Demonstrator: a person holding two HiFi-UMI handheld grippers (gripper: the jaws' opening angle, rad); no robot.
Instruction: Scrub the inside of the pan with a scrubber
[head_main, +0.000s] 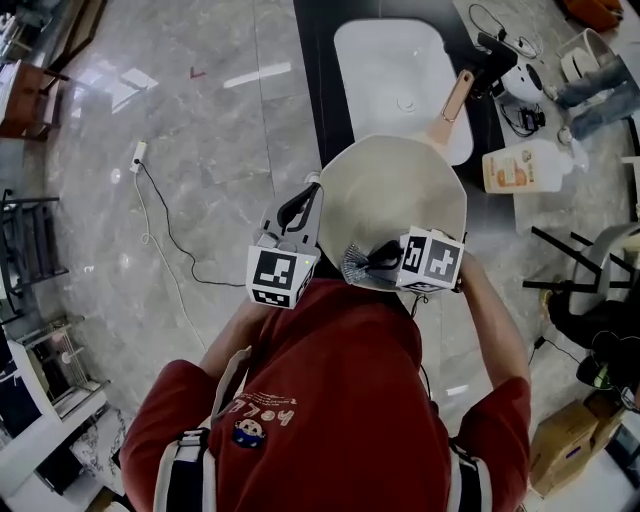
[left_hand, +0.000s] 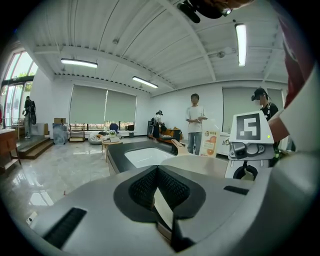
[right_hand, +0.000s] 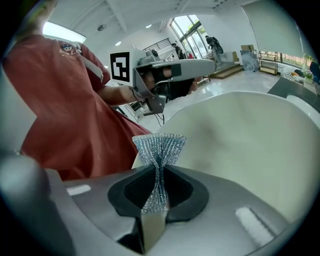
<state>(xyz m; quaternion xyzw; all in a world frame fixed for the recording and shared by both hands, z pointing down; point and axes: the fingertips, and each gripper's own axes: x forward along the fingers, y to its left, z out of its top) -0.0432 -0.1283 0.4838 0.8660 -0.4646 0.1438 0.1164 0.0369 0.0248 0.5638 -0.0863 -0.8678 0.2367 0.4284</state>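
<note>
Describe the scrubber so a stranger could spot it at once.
Find the big cream pan held in front of the white sink. At its near rim, the right gripper pinches the scrubber. It is the only glittery silver mesh, squeezed into a bow-tie shape.

A white sink (head_main: 395, 75) sits near an orange-labelled bottle (head_main: 520, 167).

The pan (head_main: 395, 195) is cream-coloured with a pale wooden handle (head_main: 452, 100), and its left rim is pinched in the left hand-held gripper (head_main: 303, 205). The silvery mesh scrubber (right_hand: 160, 147) is squeezed thin in the right hand-held gripper (right_hand: 156, 195), fanning out at the pan's near rim.
</note>
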